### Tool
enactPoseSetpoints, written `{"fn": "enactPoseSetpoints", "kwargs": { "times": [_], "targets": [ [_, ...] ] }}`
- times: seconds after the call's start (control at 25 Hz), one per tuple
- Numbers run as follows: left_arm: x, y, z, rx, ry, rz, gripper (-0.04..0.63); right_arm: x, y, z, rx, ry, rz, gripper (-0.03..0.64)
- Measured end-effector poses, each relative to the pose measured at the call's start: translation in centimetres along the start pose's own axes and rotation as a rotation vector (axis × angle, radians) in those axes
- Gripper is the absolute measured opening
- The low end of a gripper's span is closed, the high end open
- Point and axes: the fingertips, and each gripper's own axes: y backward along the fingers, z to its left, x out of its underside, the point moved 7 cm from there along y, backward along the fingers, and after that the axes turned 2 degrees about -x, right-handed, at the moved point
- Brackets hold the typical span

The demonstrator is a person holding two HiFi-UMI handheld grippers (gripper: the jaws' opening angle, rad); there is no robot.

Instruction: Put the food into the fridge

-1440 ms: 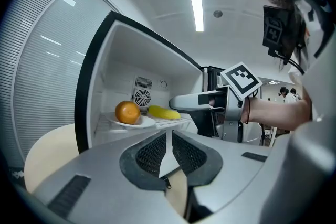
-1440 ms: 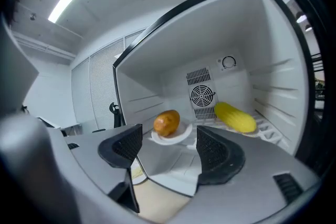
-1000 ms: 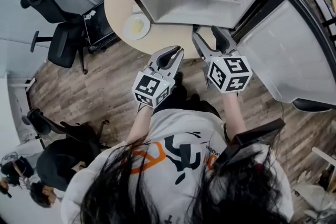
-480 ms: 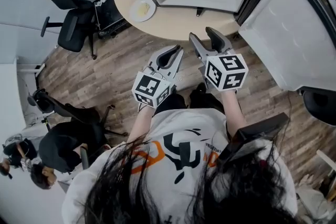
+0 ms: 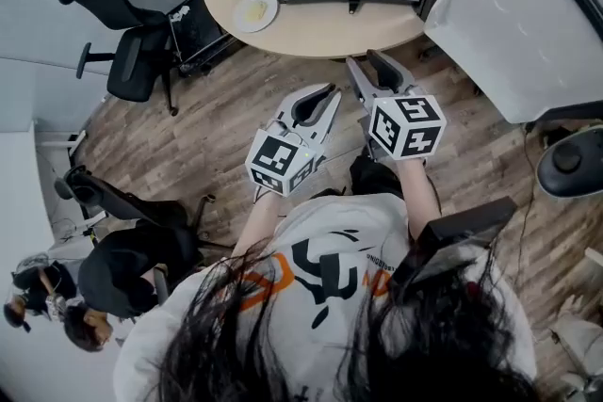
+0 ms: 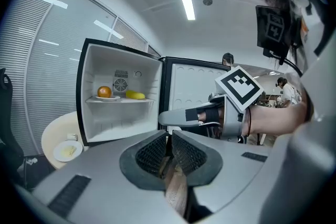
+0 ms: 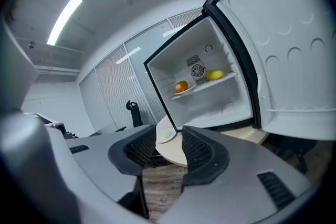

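Fingers of left gripper sit together, empty; right gripper stands half apart, just closing on nothing, facing open fridge.

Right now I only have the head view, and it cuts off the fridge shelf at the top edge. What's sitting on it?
Observer: An orange on a small plate, with a long yellow piece of food beside it. Both are on the upper shelf.
Operator: Is the left tool carrying anything?
Observer: No. The left tool has its jaws together with nothing between them.
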Motion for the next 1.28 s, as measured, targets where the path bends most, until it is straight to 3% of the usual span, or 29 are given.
{"fn": "enactPoseSetpoints", "kwargs": {
  "times": [0.32,0.56,0.96,1.28],
  "targets": [
    [2.4,8.3,-3.6,-0.041,0.007,-0.002,0.029,4.7,5.3,6.5,-0.010,-0.001,0.030,0.077],
    [4.0,13.2,-5.3,-0.064,-0.001,-0.013,0.029,8.2,8.7,10.6,-0.034,0.006,0.038,0.048],
    [4.1,15.2,-6.5,-0.016,-0.028,-0.029,0.029,9.4,11.4,12.0,0.027,0.010,0.019,0.025],
    [4.0,15.6,-5.7,-0.022,-0.022,-0.046,0.029,9.6,11.5,12.4,0.040,0.005,0.024,0.025]
  ]
}}
